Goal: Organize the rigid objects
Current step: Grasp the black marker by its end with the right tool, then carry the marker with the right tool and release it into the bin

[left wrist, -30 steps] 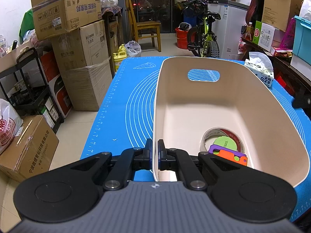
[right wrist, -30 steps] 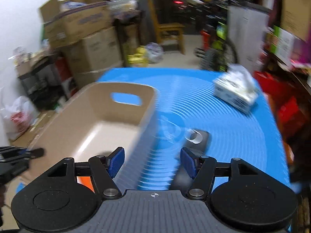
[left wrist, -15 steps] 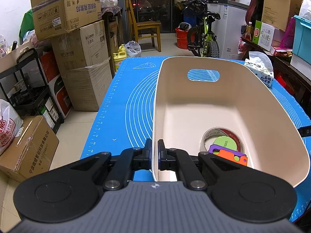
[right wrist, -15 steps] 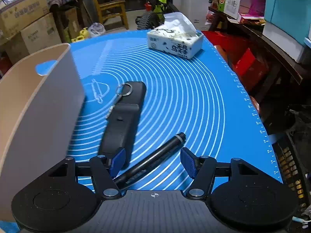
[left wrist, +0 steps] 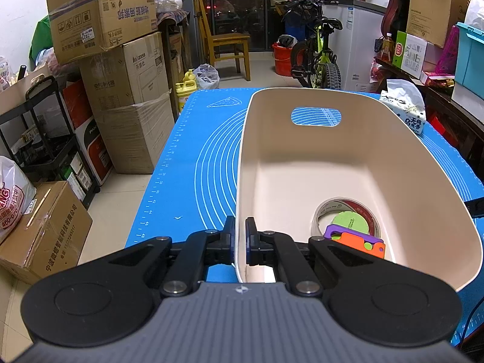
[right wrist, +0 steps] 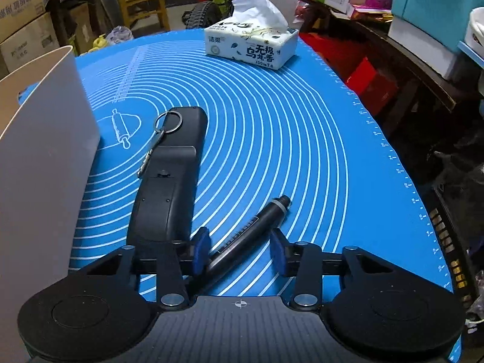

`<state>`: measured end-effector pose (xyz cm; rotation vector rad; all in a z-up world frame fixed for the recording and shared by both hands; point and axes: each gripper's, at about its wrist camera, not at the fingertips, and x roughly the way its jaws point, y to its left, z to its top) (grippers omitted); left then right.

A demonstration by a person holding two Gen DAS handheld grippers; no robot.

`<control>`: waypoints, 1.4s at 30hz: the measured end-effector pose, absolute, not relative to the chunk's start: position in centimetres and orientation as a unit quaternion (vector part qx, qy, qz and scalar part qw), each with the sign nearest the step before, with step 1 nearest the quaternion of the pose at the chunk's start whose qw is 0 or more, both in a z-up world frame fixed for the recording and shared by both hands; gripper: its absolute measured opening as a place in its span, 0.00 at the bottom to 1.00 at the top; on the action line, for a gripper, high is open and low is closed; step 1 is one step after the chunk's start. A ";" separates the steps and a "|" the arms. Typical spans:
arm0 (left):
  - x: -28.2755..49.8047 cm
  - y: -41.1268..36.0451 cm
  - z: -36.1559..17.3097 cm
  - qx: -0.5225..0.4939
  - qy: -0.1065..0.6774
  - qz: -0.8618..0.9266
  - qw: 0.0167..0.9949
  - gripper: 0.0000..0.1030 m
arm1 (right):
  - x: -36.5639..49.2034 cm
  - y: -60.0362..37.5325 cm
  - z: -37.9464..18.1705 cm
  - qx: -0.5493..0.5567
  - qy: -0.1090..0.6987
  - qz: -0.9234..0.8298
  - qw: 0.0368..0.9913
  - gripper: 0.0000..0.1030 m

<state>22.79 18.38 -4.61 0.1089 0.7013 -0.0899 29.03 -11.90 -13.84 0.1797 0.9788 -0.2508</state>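
The left tool [left wrist: 239,243] is clamped on the near rim of the beige bin [left wrist: 423,163], which holds a tape roll [left wrist: 348,211]. The right tool [right wrist: 240,249], its jaws just closing, straddles the black marker [right wrist: 257,227] on the blue mat [right wrist: 302,136] without pressing it, beside a black remote [right wrist: 169,187].

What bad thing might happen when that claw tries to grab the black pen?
1. The marker lies slanted between the right gripper's closing pads, nearer the left pad, so it may twist or roll away instead of being caught.
2. The left pad sits close to the remote, so it might bump it toward the bin.
3. The left gripper pinches only the bin's rim, so a knock could shift the bin.
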 end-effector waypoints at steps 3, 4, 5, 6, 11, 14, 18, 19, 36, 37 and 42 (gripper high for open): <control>22.8 18.3 -4.6 0.054 0.343 -0.044 0.937 0.06 | 28.5 -11.7 -13.8 0.093 0.459 -0.134 0.873 0.40; 22.8 18.3 -4.6 0.054 0.343 -0.044 0.937 0.06 | 28.3 -11.7 -13.8 0.096 0.457 -0.136 0.874 0.39; 22.8 18.4 -4.6 0.053 0.343 -0.044 0.937 0.06 | 28.1 -11.8 -13.8 0.099 0.455 -0.136 0.875 0.38; 22.8 18.3 -4.6 0.053 0.343 -0.044 0.937 0.06 | 28.0 -11.9 -13.7 0.104 0.453 -0.134 0.875 0.36; 22.8 18.4 -4.6 0.053 0.343 -0.044 0.937 0.06 | 27.8 -12.1 -13.4 0.102 0.451 -0.130 0.877 0.23; 22.8 18.4 -4.6 0.054 0.343 -0.044 0.937 0.06 | 27.5 -12.3 -13.4 0.104 0.448 -0.129 0.879 0.23; 22.8 18.4 -4.6 0.054 0.343 -0.044 0.937 0.06 | 27.1 -12.4 -12.6 0.098 0.435 -0.122 0.887 0.23; 22.8 18.3 -4.6 0.054 0.343 -0.044 0.937 0.06 | 27.1 -12.4 -12.3 0.098 0.430 -0.120 0.890 0.23; 22.8 18.1 -4.6 0.053 0.342 -0.043 0.937 0.06 | 26.7 -9.7 -2.5 0.108 0.326 -0.030 0.939 0.23; 22.7 18.1 -4.6 0.053 0.342 -0.043 0.937 0.06 | 26.7 -9.2 -1.9 0.106 0.321 -0.020 0.941 0.23; 22.7 18.1 -4.6 0.054 0.342 -0.043 0.937 0.06 | 27.4 -5.8 -0.3 0.089 0.311 0.042 0.945 0.23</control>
